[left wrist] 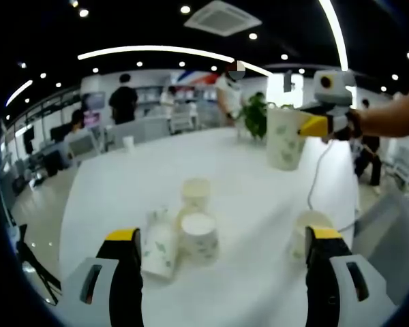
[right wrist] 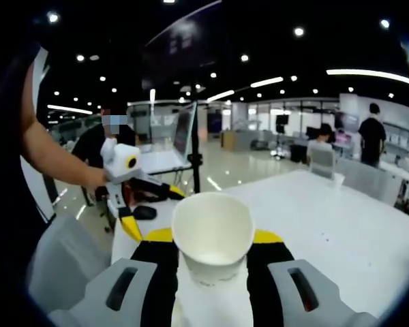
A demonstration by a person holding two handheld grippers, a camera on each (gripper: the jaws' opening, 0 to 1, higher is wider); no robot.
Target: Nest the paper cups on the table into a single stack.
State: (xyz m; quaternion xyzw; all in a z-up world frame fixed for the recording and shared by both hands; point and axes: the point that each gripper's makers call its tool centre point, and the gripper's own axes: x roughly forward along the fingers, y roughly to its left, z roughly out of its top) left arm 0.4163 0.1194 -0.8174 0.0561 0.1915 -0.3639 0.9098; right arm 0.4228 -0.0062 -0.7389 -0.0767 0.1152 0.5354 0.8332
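1. Your right gripper (right wrist: 212, 253) is clamped on a paper cup (right wrist: 213, 235), mouth up, held in the air; in the left gripper view that same held cup (left wrist: 284, 138) hangs above the far right part of the table (left wrist: 259, 197). If you squeeze harder, I judge the thin wall will buckle and the cup won't nest.

2. Your left gripper (left wrist: 225, 262) has its jaws wide apart and holds nothing. It hovers over the near edge of the table, where the loose cups wait.

3. Between those jaws stand two upright cups, a nearer one (left wrist: 199, 235) and a farther one (left wrist: 195, 192); a third cup (left wrist: 160, 244) sits just beside the left jaw, and I can't tell whether it is upright. Brush it as you descend and it may roll away.

4. Another cup (left wrist: 307, 228) stands just beside the right jaw; closing blindly could knock it.

5. If you lower the held cup tilted, its base may catch a rim and tip the standing cup.
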